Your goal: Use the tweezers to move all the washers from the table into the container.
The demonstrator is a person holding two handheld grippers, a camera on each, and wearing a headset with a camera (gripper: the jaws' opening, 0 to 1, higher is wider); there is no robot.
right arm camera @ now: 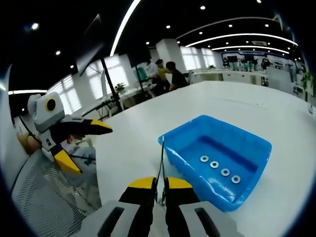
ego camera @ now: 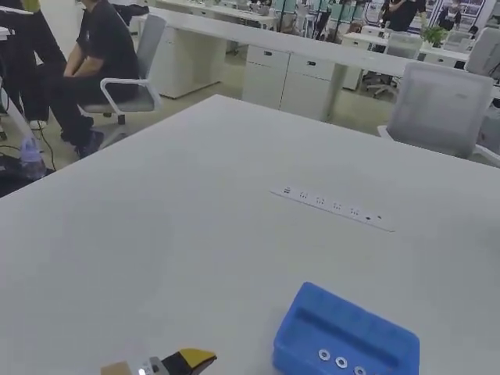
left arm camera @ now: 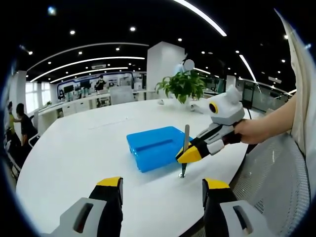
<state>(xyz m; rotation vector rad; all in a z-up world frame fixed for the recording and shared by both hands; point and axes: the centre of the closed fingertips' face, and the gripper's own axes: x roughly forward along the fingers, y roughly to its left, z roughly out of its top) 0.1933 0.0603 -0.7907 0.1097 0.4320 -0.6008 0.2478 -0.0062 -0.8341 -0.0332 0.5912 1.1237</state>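
Observation:
The blue container [right arm camera: 217, 163] sits on the white table and holds several washers [right arm camera: 219, 168] in a row. They also show in the head view as washers [ego camera: 341, 362] in the container [ego camera: 344, 332]. My right gripper [right arm camera: 160, 185] is shut on the tweezers [right arm camera: 161, 165], which point up along the container's near left corner. In the left gripper view, the right gripper [left arm camera: 190, 153] holds the tweezers [left arm camera: 184, 148] tip-down on the table beside the container [left arm camera: 155, 145]. My left gripper [left arm camera: 163, 192] is open and holds nothing, well back from the container. A gripper's yellow tip [ego camera: 191, 359] shows left of the container.
A strip of power sockets [ego camera: 332, 207] is set into the white table [ego camera: 195, 234] beyond the container. Office chairs [ego camera: 437, 109] stand at the far edge, and a person [ego camera: 94, 62] sits at far left. A potted plant [left arm camera: 182, 84] stands on the table.

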